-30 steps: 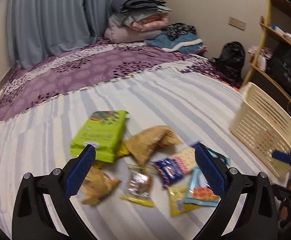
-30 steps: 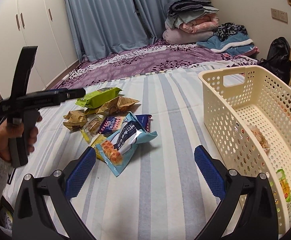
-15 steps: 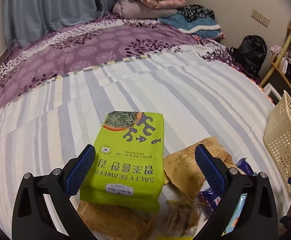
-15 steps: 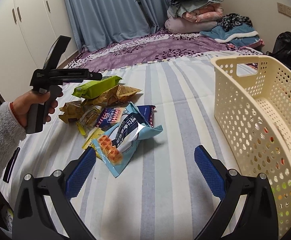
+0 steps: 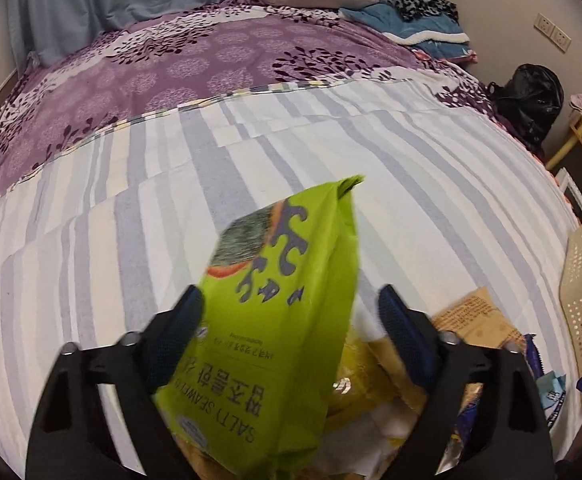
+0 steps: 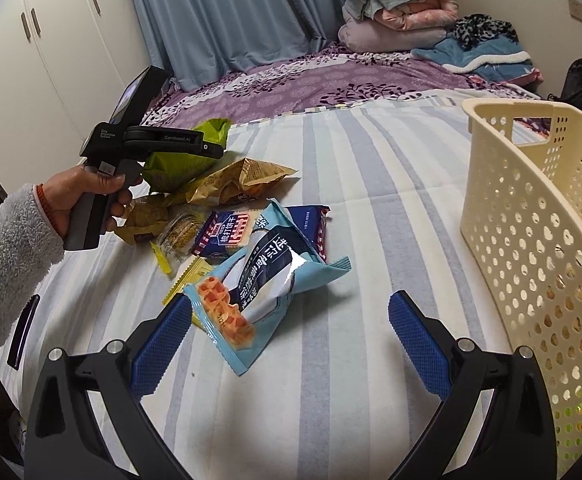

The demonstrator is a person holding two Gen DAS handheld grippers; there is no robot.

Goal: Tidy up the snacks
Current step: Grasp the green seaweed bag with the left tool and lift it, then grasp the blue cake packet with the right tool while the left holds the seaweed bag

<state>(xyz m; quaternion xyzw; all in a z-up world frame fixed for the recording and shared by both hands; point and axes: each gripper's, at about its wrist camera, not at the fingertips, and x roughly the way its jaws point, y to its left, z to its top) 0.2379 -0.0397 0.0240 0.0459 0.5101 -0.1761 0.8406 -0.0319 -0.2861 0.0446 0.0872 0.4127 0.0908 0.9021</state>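
A green seaweed snack pack [image 5: 279, 320] stands tilted up between the fingers of my left gripper [image 5: 291, 320], its far end off the bed; the jaws are wide and I cannot tell whether they press on it. It also shows in the right wrist view [image 6: 183, 160], beside the left gripper [image 6: 211, 148]. My right gripper [image 6: 291, 332] is open and empty, just above a light blue waffle pack [image 6: 267, 292]. Brown packs [image 6: 243, 180] and a blue-red cracker pack [image 6: 227, 232] lie in the pile. The cream basket [image 6: 531, 216] stands at the right.
The pile lies on a striped bedsheet [image 6: 371, 200]. A purple quilt [image 5: 211, 60] and folded bedding [image 6: 403, 12] lie beyond. A black bag [image 5: 531, 96] and a shelf stand to the right of the bed. A dark phone [image 6: 23, 332] lies at the bed's left edge.
My left gripper came down over the green pack, whose far end has tipped up between the fingers. My right gripper moved closer to the light blue pack.
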